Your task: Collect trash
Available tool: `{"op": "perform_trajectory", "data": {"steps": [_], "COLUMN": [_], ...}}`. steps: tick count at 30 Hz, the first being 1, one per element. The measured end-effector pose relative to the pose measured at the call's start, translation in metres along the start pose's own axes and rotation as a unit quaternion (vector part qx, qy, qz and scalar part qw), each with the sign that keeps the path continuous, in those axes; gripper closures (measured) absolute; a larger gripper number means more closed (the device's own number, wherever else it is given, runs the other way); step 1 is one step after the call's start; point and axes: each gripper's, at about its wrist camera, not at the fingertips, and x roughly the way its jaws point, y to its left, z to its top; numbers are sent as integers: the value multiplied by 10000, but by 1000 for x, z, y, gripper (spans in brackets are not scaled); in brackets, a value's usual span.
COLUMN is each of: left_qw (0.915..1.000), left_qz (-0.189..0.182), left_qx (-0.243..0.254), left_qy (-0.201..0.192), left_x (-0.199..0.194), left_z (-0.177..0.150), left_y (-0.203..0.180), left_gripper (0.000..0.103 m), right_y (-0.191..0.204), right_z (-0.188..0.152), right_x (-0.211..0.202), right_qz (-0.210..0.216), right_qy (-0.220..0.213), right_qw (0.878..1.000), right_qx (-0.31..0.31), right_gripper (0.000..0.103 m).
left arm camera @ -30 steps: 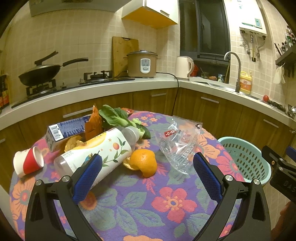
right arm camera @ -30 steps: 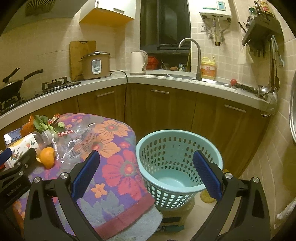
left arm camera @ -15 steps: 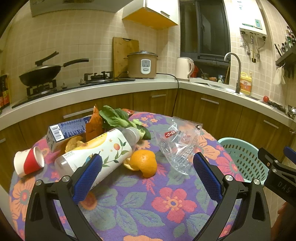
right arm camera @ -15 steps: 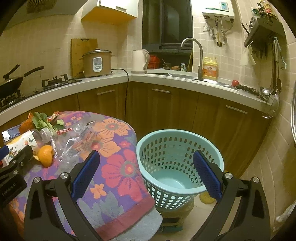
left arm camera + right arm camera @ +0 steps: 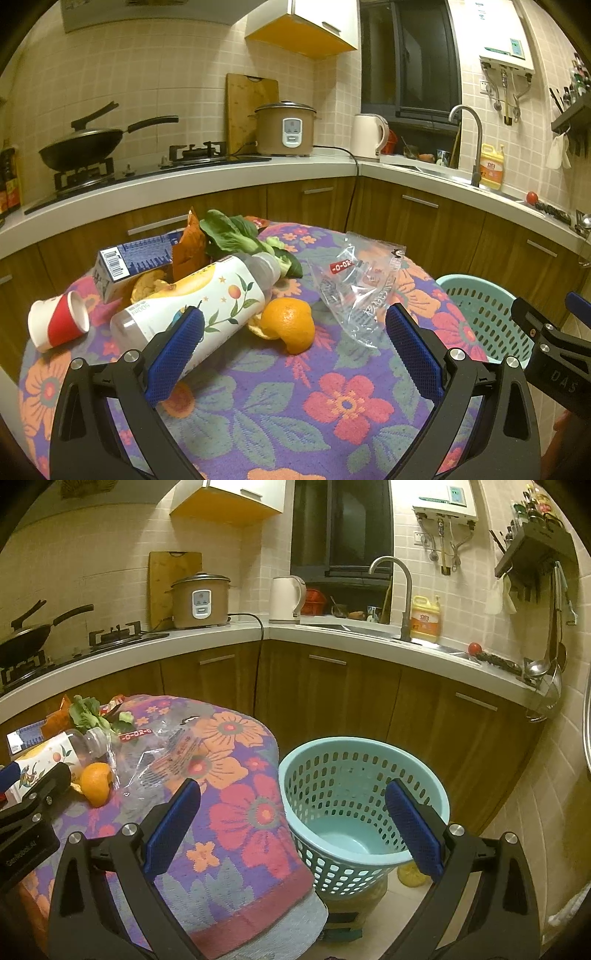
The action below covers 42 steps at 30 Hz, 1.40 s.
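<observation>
Left tongs are hovering wide open over the flowered worktop, framing a lying bottle, orange peel and, seemingly, a crumpled clear wrapper.

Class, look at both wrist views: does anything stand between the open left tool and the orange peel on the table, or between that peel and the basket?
Nothing visible blocks the left tool from the orange peel; only bare cloth lies between. Toward the basket, the crumpled clear plastic bag lies on the table in the way.
</observation>
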Motion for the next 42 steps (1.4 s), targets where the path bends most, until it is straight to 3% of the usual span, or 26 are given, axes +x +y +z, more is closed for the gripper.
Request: {"op": "perform_trajectory", "data": {"steps": [21,26,30,34,37,42], "left_qw": [9999,9997,9993,9978,9942,9839], "left_qz": [-77,-181,-217,55,586,1233], "left_qx": [-98,-184,-295,-576,-835,-1285], "left_qy": [59,5,-116,-327,-346,122], "left_x": [-2,-5,-20,-49,-62,-55], "left_z": [-1,0,8,26,37,36], "left_y": [2,4,15,53,103,194], "left_gripper": [8,8,16,16,16,17], "right_y": [8,17,32,54,74,107], "right_z": [3,6,20,33,41,49], "right_x": [-1,1,6,20,35,59], "right_qz": [239,404,807,1246,1563,1770], "right_qy": [46,107,184,366,549,718], "right_qw": [9997,9991,9966,9915,9860,9808], "right_qx": [-51,-74,-48,-111,-158,-402], "right_gripper": [11,21,28,45,46,46]}}
